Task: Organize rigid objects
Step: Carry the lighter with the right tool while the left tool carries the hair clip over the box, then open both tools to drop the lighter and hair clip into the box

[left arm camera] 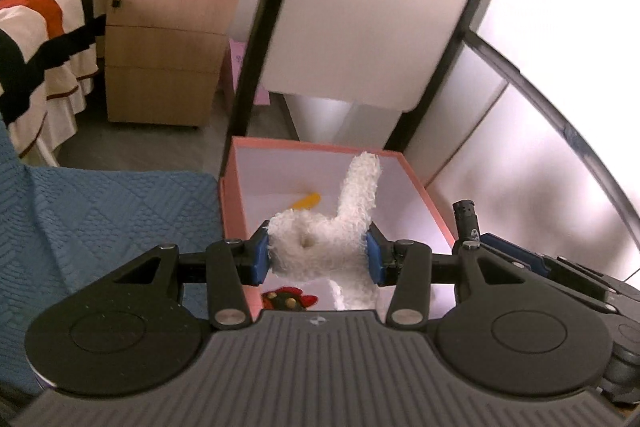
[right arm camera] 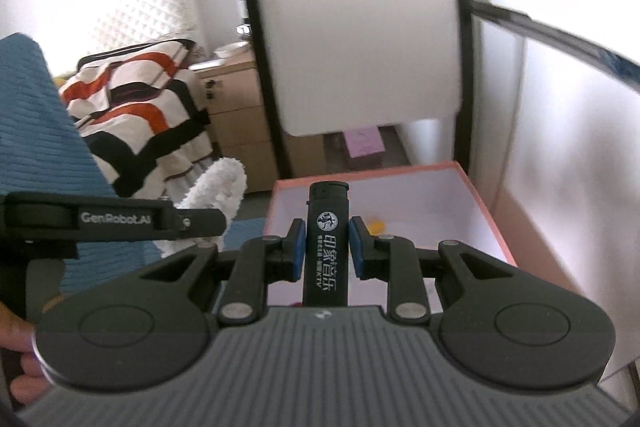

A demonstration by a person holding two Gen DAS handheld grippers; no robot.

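Sorting under way | left gripper (left arm camera: 318, 254): clamped on plush (left arm camera: 340, 223), held over box (left arm camera: 234, 187) | right gripper (right arm camera: 325, 247): clamped on lighter (right arm camera: 326, 243), upright above box's near edge | done: yellow item (left arm camera: 307, 201) and red item (left arm camera: 290, 299) lie inside | left: both held items judged unreleased.

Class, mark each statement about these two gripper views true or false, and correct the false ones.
1. The left gripper holds a white fluffy toy. True.
2. The right gripper is empty. False: a black lighter stands between its jaws.
3. The pink box is closed with a lid. False: it is open, with a yellow item inside.
4. A wooden drawer cabinet stands beside the striped bedding. True.
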